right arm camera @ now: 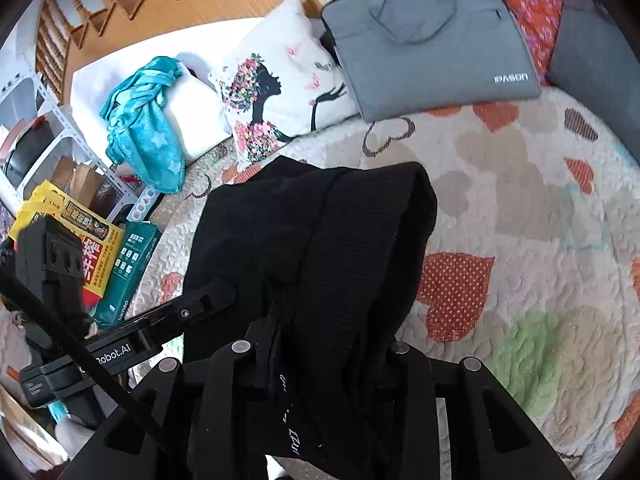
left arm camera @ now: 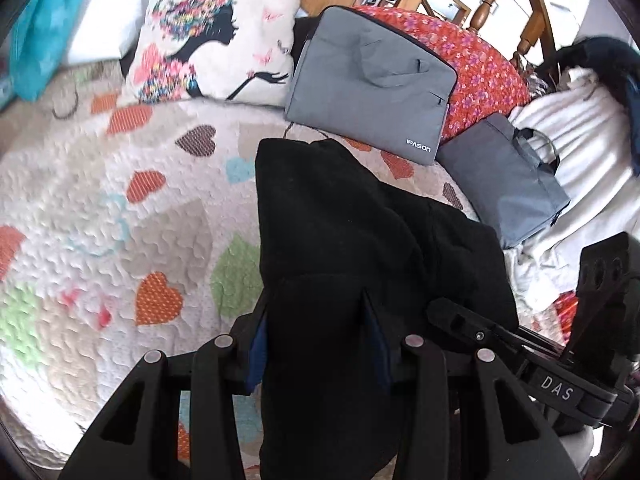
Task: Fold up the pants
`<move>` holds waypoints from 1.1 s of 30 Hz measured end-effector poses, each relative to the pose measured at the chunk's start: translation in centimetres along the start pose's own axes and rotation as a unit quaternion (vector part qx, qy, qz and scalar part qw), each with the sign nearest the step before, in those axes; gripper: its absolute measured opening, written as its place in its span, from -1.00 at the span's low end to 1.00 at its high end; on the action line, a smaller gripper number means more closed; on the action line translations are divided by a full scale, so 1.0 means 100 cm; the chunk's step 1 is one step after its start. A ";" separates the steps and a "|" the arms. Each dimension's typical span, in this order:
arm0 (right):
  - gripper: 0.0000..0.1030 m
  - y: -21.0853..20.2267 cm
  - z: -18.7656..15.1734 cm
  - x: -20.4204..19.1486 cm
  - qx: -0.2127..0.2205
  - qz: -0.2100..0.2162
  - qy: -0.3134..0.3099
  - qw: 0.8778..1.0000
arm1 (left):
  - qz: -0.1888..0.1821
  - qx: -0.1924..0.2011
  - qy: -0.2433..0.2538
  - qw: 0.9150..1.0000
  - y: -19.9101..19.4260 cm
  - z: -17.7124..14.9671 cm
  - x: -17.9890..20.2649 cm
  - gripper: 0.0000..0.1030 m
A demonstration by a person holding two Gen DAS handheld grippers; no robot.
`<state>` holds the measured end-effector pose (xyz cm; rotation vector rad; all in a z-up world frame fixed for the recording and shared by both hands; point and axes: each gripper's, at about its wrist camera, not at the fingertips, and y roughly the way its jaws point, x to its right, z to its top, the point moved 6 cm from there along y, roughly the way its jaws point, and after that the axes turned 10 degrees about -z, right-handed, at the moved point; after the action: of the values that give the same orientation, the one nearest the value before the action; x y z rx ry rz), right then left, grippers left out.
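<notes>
1. My left gripper [left arm camera: 316, 344] sits at the bottom centre of its own view, jaws closed on the pants [left arm camera: 340, 240]. The black cloth drapes over both fingers, so only blue slivers of pad [left arm camera: 256, 360] peep out at either side.
2. The pants rise from the jaws toward the frame's centre and spread right as a dark mass. I cannot make out seams, legs or waistband in that black.
3. My right gripper [right arm camera: 320, 360] is low centre in its view, clamped on the pants [right arm camera: 320, 240] too. The cloth buries the fingertips, and small white lettering on the fabric near the bottom is too small to read.
4. In the right view the pants hump up to mid-frame over the quilt [right arm camera: 520, 200], which fills the right half with heart patches.
5. Each view catches the other gripper at an edge: the right one [left arm camera: 448, 312] pokes in at lower right of the left view, the left one [right arm camera: 208, 296] at lower left of the right view, both reaching into the black cloth.
6. A pillow [left arm camera: 212, 40] with a woman's silhouette stands at upper left of the left view, and a grey bag [left arm camera: 372, 80] lies at upper centre.
7. A second grey bag [left arm camera: 508, 184] lies right of centre, half cut by folds of white bedding.
8. A teal cloth [right arm camera: 148, 128] shows at left in the right view. The left view is blurred along its left rim.
</notes>
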<state>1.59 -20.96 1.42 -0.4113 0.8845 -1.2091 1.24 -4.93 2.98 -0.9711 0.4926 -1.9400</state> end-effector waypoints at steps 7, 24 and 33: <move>-0.35 -0.012 -0.007 0.010 0.012 0.005 0.016 1.000 | 0.014 0.000 0.022 1.000 -0.005 -0.003 0.017 -0.20; -0.35 -0.016 -0.002 0.024 0.023 0.022 0.040 0.999 | 0.037 0.003 0.062 0.997 -0.004 0.005 0.039 -0.20; -0.35 -0.008 0.003 0.031 0.022 0.020 0.048 0.998 | 0.036 -0.002 0.063 0.997 0.007 0.010 0.039 -0.20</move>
<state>1.60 -24.14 1.05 -0.3013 0.9428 -1.2171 1.22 -8.59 4.80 -0.8249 0.5955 -1.9440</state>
